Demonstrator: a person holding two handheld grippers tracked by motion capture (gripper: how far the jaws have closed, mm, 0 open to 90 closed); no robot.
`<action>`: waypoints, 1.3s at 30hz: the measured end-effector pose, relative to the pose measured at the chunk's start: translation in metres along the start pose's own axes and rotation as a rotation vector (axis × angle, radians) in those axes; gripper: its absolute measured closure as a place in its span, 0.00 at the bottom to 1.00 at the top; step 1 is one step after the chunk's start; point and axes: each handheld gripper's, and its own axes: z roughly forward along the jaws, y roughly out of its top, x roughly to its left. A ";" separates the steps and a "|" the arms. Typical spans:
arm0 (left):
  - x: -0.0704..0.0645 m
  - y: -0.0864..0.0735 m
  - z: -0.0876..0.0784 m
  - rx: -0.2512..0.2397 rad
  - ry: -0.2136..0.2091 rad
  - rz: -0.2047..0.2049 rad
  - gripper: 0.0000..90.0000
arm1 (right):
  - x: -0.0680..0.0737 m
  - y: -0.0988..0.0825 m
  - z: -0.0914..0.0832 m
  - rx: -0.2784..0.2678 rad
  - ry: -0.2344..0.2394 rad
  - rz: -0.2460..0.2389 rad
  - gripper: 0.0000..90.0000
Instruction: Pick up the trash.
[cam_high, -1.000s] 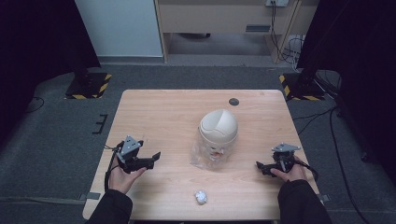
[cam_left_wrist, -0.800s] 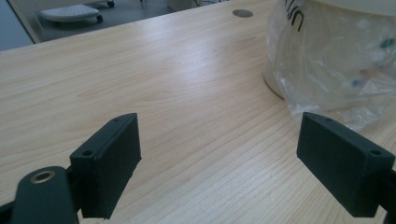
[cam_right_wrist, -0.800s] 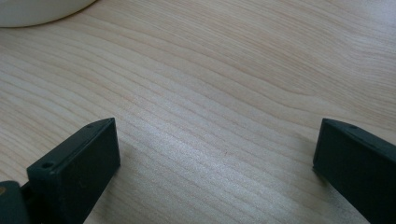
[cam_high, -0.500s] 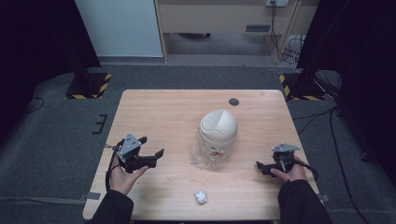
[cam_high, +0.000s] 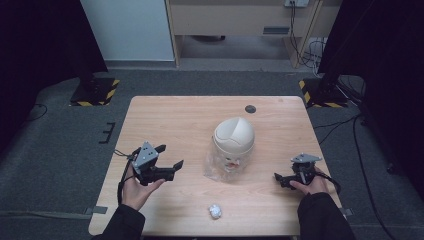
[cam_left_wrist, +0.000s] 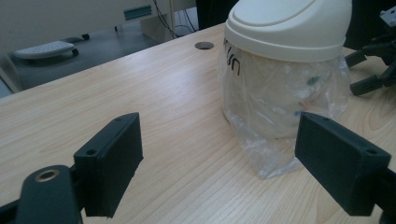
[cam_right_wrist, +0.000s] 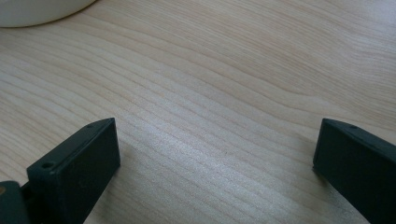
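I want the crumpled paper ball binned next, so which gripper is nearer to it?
Left, narrowly. The left gripper is up-left of the paper ball; the right gripper sits farther off to the ball's right, beyond the bin, open over bare table.

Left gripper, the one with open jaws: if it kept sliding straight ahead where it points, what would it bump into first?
Probably the clear plastic bag hanging under the cream bin lid. The left gripper points toward it over bare table, though the bag sits slightly right of centre.
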 end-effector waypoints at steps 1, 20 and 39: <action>-0.001 0.001 0.001 -0.001 -0.004 0.005 0.16 | 0.000 0.000 0.000 0.000 0.000 0.000 0.01; -0.015 0.031 0.023 -0.035 -0.100 0.071 0.17 | 0.000 0.000 0.000 0.000 0.000 0.000 0.01; -0.023 0.053 0.060 -0.037 -0.178 0.075 0.18 | 0.000 0.000 0.000 0.000 0.000 0.000 0.01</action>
